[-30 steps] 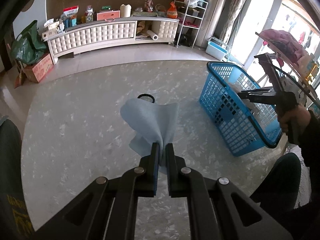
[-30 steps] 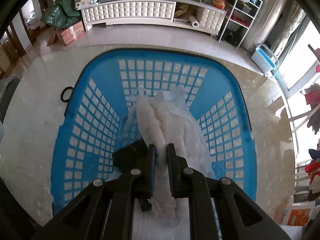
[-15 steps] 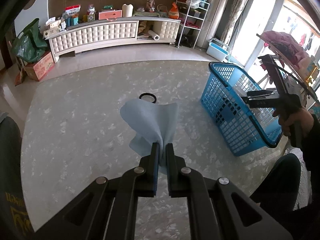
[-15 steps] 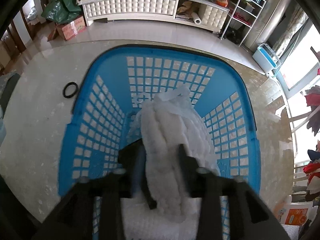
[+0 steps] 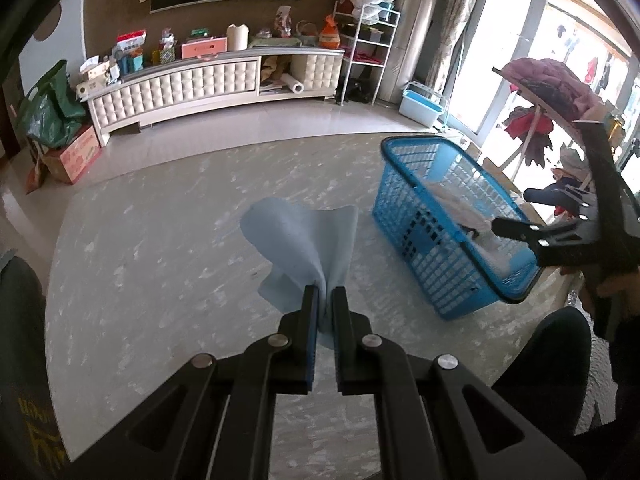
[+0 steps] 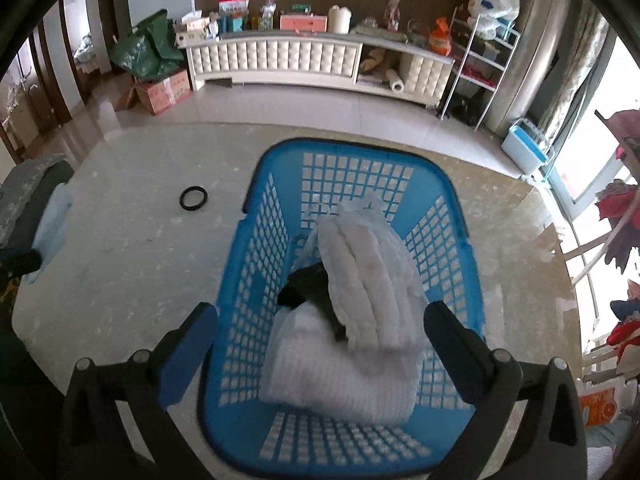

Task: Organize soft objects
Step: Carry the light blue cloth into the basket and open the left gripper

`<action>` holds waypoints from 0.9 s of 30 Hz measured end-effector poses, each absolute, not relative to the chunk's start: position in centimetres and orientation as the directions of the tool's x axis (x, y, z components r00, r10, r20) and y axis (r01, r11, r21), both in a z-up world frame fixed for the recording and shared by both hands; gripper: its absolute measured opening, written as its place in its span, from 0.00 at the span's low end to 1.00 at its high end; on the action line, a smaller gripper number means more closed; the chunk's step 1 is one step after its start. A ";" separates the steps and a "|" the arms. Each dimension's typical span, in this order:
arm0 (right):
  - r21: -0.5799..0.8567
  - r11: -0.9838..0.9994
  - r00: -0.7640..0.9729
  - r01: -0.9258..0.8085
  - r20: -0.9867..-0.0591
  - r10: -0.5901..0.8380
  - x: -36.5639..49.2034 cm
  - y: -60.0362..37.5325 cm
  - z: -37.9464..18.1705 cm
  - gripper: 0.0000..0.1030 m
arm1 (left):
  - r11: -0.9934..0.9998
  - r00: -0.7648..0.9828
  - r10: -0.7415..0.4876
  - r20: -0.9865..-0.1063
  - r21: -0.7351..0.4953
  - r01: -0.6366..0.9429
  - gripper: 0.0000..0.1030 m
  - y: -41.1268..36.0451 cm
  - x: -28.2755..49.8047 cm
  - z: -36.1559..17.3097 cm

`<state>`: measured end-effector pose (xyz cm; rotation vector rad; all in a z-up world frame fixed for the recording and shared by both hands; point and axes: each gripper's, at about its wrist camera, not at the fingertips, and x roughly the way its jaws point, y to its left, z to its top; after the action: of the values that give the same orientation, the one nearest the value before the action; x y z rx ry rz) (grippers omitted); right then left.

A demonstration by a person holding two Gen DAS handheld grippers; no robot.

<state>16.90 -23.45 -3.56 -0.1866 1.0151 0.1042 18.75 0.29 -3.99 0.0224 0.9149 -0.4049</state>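
My left gripper (image 5: 325,300) is shut on a light blue cloth (image 5: 304,240) that hangs above the marble table (image 5: 160,264). A blue mesh basket (image 6: 276,240) stands on the table; in the left wrist view the basket (image 5: 432,248) sits right of the cloth. Inside it lies a white quilted cloth (image 6: 368,280) over a white folded towel (image 6: 332,376) and a black item (image 6: 304,292). My right gripper (image 6: 320,336) is above the basket, its jaws opening wide, nothing pressed between them. In the left wrist view the right gripper (image 5: 504,228) hovers at the basket's near right rim.
A black ring (image 6: 193,198) lies on the table left of the basket. A person's hand (image 5: 616,284) and dark knee (image 5: 552,364) are at the right. Beyond the table stand a white cabinet (image 5: 208,84), a wire shelf (image 5: 368,52) and a clothes rack (image 5: 548,92).
My right gripper let go of the white quilted cloth, opened wide and rose back from the basket. The left gripper lifted slightly with the blue cloth still held.
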 end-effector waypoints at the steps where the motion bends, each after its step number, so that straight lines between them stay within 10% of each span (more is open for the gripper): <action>1: -0.102 0.980 0.537 -0.170 -0.844 0.006 16.2 -23.5 -3.2 1.00 | 0.922 0.539 -0.333 -0.773 -0.147 0.359 0.05 -0.2 18.7 -3.8; 27: -0.014 0.998 0.628 -0.063 -0.778 0.029 11.3 -28.8 -1.9 1.00 | 0.804 0.489 -0.372 -0.789 -0.010 0.595 0.05 -14.6 20.6 -1.6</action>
<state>11.31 -28.76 -1.91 -0.0410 0.8902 0.0527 20.58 -14.60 -1.62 0.2799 0.8805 -0.5967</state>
